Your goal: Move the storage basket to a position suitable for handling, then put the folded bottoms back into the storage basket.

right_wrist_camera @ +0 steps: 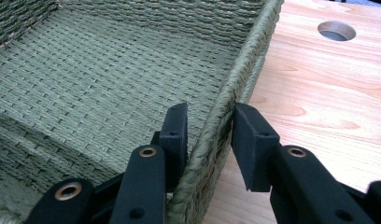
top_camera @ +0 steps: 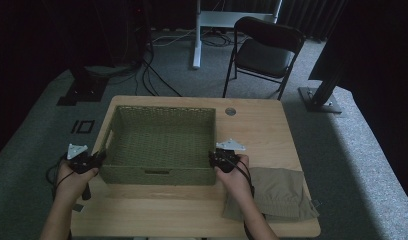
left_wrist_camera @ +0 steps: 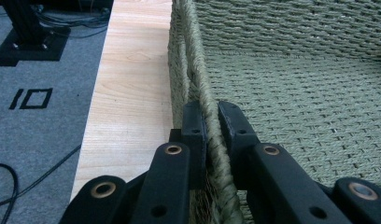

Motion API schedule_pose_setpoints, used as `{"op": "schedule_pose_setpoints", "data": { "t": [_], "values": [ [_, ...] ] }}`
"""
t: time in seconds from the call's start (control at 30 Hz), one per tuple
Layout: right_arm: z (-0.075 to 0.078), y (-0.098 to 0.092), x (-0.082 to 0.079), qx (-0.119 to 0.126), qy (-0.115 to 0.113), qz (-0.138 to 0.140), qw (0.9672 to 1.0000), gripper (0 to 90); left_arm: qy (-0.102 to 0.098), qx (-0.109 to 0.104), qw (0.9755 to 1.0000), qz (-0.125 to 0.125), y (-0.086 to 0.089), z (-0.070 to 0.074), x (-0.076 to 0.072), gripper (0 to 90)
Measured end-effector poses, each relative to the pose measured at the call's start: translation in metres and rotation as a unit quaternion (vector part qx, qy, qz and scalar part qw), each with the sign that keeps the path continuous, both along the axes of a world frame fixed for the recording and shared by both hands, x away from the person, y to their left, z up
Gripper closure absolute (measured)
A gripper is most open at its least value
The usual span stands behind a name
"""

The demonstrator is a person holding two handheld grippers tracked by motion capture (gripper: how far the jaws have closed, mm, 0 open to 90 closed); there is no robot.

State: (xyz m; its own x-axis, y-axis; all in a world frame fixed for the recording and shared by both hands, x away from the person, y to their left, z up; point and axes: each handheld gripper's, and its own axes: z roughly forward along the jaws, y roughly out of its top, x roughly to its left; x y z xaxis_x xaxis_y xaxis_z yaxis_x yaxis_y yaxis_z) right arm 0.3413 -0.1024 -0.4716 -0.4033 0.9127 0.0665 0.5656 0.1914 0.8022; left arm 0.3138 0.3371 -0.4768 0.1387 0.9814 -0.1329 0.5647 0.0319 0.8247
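A green woven basket sits on the wooden table, toward its left and far half, with each gripper set over one of its side rims near the near corners. The left gripper is clamped tight on the left rim — both pads press the braided edge, one inside the basket and one outside. The right gripper straddles the right rim with its jaws partly apart — the inner pad looks close against the weave, while a clear gap shows between the outer pad and the rim. A folded khaki cloth lies on the table's near right corner, beside the right forearm.
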Motion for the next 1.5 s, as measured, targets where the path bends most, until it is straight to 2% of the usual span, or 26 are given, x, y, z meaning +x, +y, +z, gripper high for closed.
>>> {"op": "schedule_pose_setpoints", "data": {
  "t": [0.27,0.37,0.4,0.43,0.5,0.53,0.57,0.6,0.63,0.67,0.73,0.77,0.83,0.93,1.0,1.07,1.2,1.33,1.5],
  "values": [
    [0.001,0.001,-0.003,-0.007,0.002,-0.003,1.0,66.2,-0.001,0.0,1.0,-0.002,0.001,0.0,0.0,82.5],
    [0.0,-0.002,-0.002,0.009,0.003,0.001,1.0,64.4,-0.006,0.0,0.9999,-0.009,0.002,-0.001,0.001,81.0],
    [0.0,-0.003,-0.002,0.013,0.004,0.004,0.9999,61.6,-0.011,-0.011,0.9997,-0.019,0.003,-0.003,0.001,76.1],
    [0.0,-0.005,-0.001,0.021,-0.002,0.018,0.9996,57.2,-0.014,-0.026,0.9993,-0.024,0.003,-0.005,0.002,66.3],
    [0.0,-0.007,0.0,0.018,-0.032,0.022,0.9991,44.6,-0.02,-0.028,0.9987,-0.036,0.002,-0.007,0.003,48.4],
    [0.0,-0.008,0.0,0.013,-0.044,0.03,0.9985,39.7,-0.021,-0.021,0.9989,-0.036,0.003,-0.007,0.004,45.6],
    [0.0,-0.009,0.0,0.012,-0.046,0.031,0.9984,37.3,-0.023,-0.014,0.9989,-0.037,0.004,-0.007,0.004,42.1],
    [0.001,-0.009,0.001,0.012,-0.04,0.037,0.9984,33.7,-0.021,-0.018,0.9989,-0.037,0.004,-0.006,0.005,38.2],
    [0.001,-0.01,0.002,0.02,-0.022,0.048,0.9984,28.8,-0.018,-0.023,0.9988,-0.04,0.005,-0.006,0.005,35.5],
    [0.002,-0.01,0.002,0.027,-0.015,0.054,0.998,28.5,-0.012,-0.026,0.9987,-0.041,0.006,-0.005,0.004,33.2],
    [0.004,-0.008,0.002,0.026,-0.029,0.057,0.9976,24.1,-0.009,-0.016,0.999,-0.042,0.007,-0.003,0.003,26.7],
    [0.005,-0.008,0.002,0.027,-0.031,0.06,0.9974,20.2,-0.01,-0.012,0.999,-0.042,0.007,-0.002,0.003,26.6],
    [0.006,-0.005,0.002,0.039,-0.027,0.066,0.9967,17.7,-0.006,-0.004,0.9991,-0.043,0.009,0.0,0.001,24.3],
    [0.009,-0.002,0.001,0.026,-0.03,0.088,0.9953,12.7,-0.012,0.004,0.9988,-0.048,0.011,0.004,-0.002,24.2],
    [0.01,-0.001,0.001,0.031,-0.03,0.096,0.9945,13.4,-0.007,0.004,0.9989,-0.045,0.012,0.006,-0.004,24.1],
    [0.011,0.0,0.001,0.028,-0.025,0.099,0.9944,13.4,-0.006,0.012,0.9991,-0.041,0.015,0.013,-0.009,24.1],
    [0.015,0.0,0.001,0.035,-0.028,0.097,0.9943,13.4,-0.019,0.006,0.999,-0.041,0.017,0.023,-0.014,21.2],
    [0.019,-0.002,0.001,0.032,-0.035,0.088,0.995,13.3,-0.03,0.002,0.9988,-0.04,0.014,0.03,-0.017,19.7],
    [0.024,-0.006,0.0,0.034,-0.038,0.086,0.995,13.3,-0.039,-0.007,0.9974,-0.06,0.003,0.034,-0.02,19.2]
  ]
}}
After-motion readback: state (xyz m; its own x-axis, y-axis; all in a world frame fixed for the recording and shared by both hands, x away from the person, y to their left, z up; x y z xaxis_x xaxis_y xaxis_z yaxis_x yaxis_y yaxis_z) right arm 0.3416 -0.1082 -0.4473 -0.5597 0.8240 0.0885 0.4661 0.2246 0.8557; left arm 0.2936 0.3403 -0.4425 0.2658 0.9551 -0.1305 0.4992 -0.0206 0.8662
